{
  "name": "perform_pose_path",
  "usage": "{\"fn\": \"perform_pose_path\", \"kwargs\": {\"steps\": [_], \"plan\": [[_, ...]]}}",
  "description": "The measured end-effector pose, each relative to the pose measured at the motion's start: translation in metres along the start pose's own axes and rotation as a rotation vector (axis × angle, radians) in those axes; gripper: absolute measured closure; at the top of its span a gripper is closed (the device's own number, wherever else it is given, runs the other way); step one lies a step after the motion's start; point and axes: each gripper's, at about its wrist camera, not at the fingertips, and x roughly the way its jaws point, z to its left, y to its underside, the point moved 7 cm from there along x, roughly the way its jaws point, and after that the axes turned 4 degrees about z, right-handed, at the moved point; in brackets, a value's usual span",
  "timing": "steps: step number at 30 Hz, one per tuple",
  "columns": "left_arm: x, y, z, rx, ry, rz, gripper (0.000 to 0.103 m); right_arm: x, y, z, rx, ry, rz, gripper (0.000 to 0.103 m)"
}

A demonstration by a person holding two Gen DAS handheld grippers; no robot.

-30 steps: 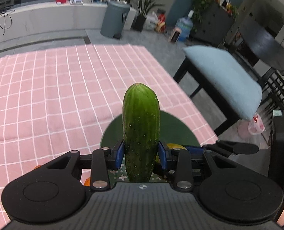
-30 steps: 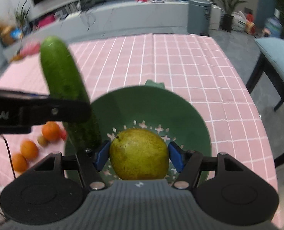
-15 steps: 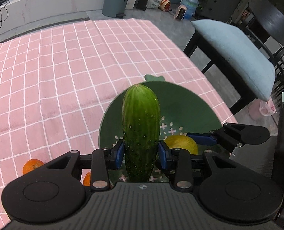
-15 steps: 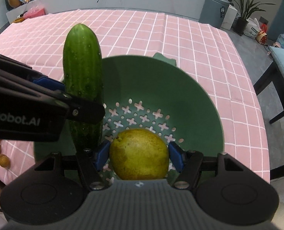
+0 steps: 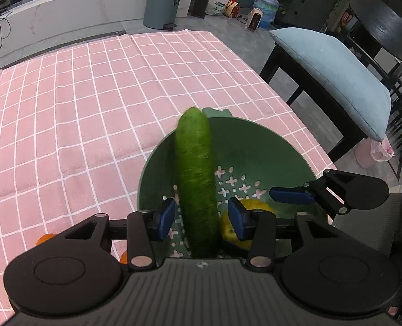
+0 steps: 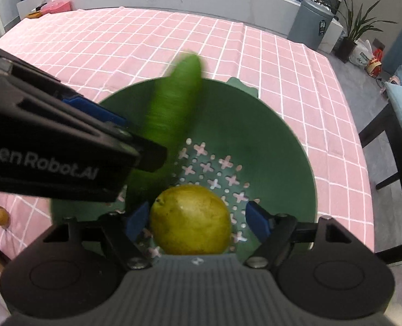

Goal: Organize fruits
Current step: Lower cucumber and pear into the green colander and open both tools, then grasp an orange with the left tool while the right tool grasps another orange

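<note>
Your left gripper (image 5: 201,214) and right gripper (image 6: 198,218) have just opened wide, dropping cucumber (image 5: 196,179) and pear (image 6: 190,220) into the colander (image 6: 282,146), cucumber at the pear's eleven o'clock

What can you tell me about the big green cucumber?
The cucumber is long, dark green and bumpy-skinned, with a rounded top. It looks blurry, as if it is tipping or sliding. It stands nearly upright, leaning a little, with its lower end down in the green colander, beside the yellow-green pear. The left hand-held gripper has just been opening; its blue pads sit on either side of the cucumber with gaps showing, so it is let go.
</note>
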Motion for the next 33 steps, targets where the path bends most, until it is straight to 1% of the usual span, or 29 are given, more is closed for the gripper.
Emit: {"fn": "perform_pose_path", "kwargs": {"steps": [4, 7, 9, 14, 19, 22, 26, 33], "plan": [[-0.005, 0.004, 0.001, 0.004, -0.013, -0.007, 0.049, -0.005, 0.004, 0.002, 0.003, 0.014, -0.011, 0.029], [-0.017, 0.008, 0.001, 0.008, -0.012, -0.032, 0.048, -0.018, 0.005, 0.003, 0.023, 0.012, -0.038, 0.025], [-0.026, 0.010, 0.001, 0.019, -0.019, -0.056, 0.047, -0.027, 0.006, 0.003, 0.044, 0.013, -0.067, 0.022], [-0.059, 0.018, -0.001, 0.044, -0.038, -0.126, 0.047, -0.055, 0.011, 0.007, 0.136, 0.002, -0.147, 0.022], [-0.090, 0.030, 0.005, 0.054, -0.052, -0.174, 0.047, -0.082, 0.017, 0.023, 0.225, -0.032, -0.243, 0.022], [-0.103, 0.041, 0.014, 0.046, -0.070, -0.182, 0.047, -0.095, 0.022, 0.038, 0.260, -0.069, -0.293, 0.022], [-0.116, 0.057, 0.032, 0.015, -0.075, -0.174, 0.047, -0.103, 0.028, 0.055, 0.291, -0.092, -0.332, 0.022], [-0.123, 0.084, 0.065, -0.027, -0.094, -0.142, 0.047, -0.093, 0.034, 0.087, 0.293, -0.152, -0.327, 0.022]]}}
